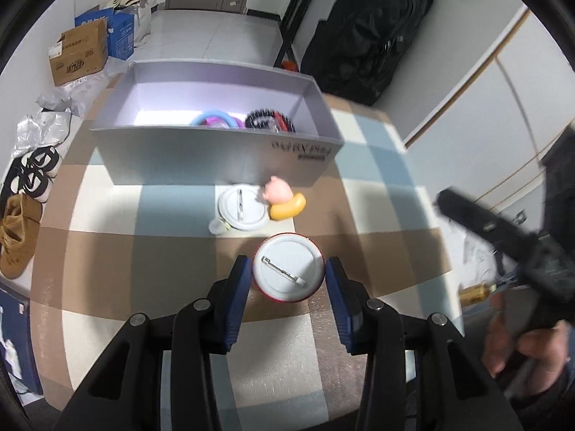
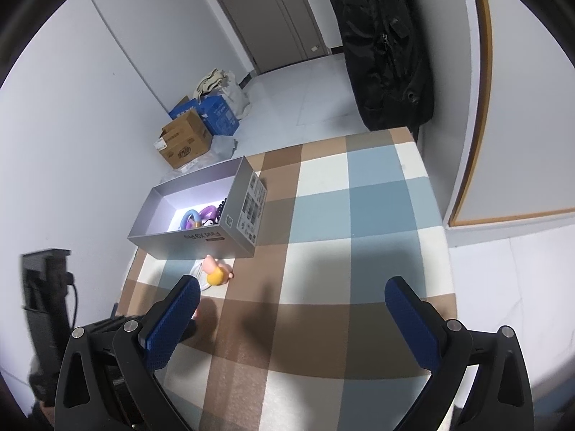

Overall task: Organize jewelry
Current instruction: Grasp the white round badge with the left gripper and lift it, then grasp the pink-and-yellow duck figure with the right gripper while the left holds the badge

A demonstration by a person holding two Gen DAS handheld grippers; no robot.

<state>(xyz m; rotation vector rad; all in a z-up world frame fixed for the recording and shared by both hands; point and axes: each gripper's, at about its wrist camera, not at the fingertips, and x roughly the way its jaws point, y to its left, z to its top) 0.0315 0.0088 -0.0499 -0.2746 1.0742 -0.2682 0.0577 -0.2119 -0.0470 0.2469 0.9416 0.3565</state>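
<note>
In the left wrist view, my left gripper (image 1: 287, 273) has its blue pads on both sides of a round pin badge (image 1: 286, 267), white back up with a red rim; the pads touch or nearly touch its edge. A second white badge (image 1: 243, 207) and a pink-and-yellow figure (image 1: 284, 201) lie further on, by the grey box (image 1: 215, 154). The box holds blue and purple rings (image 1: 215, 121) and a dark bead bracelet (image 1: 267, 122). My right gripper (image 2: 293, 305) is wide open and empty above the checked cloth; the box (image 2: 201, 240) and figure (image 2: 215, 273) lie to its left.
The table with the checked cloth (image 1: 377, 194) ends at the right and near edges. On the floor are cardboard boxes (image 1: 79, 54), shoes (image 1: 21, 230) and a black bag (image 1: 370, 32). The right hand tool (image 1: 503, 237) shows at the right of the left view.
</note>
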